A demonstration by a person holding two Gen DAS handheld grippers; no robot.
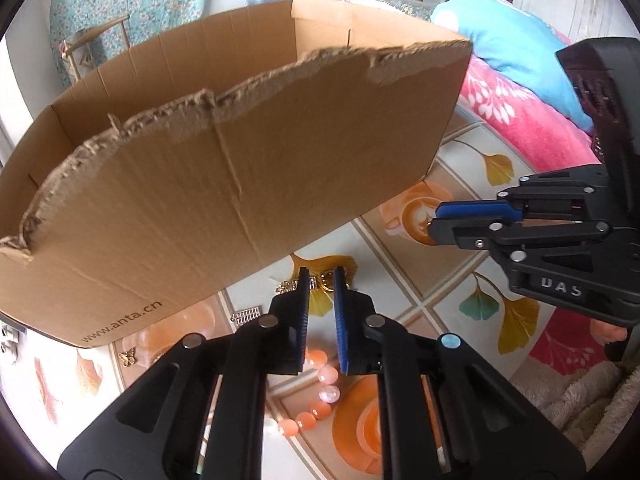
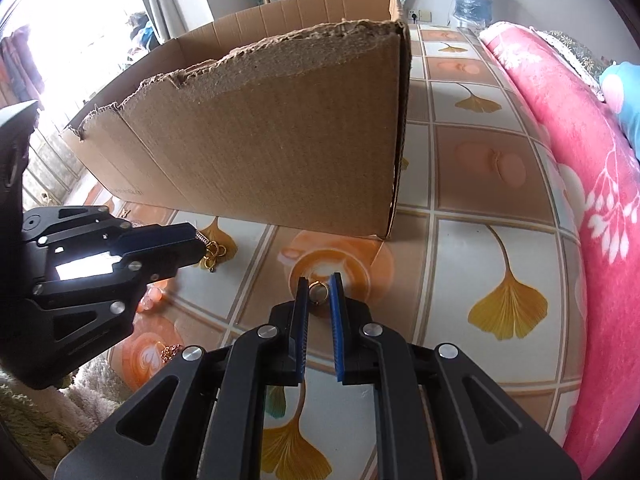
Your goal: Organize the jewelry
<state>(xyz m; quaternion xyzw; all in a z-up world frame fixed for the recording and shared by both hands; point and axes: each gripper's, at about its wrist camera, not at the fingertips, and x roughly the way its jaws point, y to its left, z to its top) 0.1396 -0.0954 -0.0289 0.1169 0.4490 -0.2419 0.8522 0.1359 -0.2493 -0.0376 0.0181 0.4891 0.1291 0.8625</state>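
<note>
The right gripper (image 2: 319, 286) is clenched on a small gold ring (image 2: 319, 293), pinched between its blue pads at the fingertips, over the orange coffee-cup print on the patterned tablecloth (image 2: 492, 240) near the front corner of the torn cardboard box (image 2: 280, 140). The left gripper (image 1: 321, 280) has its jaws drawn nearly together at a cluster of gold jewelry (image 1: 322, 281) lying on a ginkgo-leaf print just before the box's front wall; whether the pads actually press on it I cannot tell. A bracelet of orange beads (image 1: 320, 384) lies on the cloth beneath that gripper. A small silver piece (image 1: 246, 315) and a gold butterfly charm (image 1: 128, 357) rest close to the box's lower edge. A pink floral blanket (image 2: 592, 184) borders the cloth's far side.
</note>
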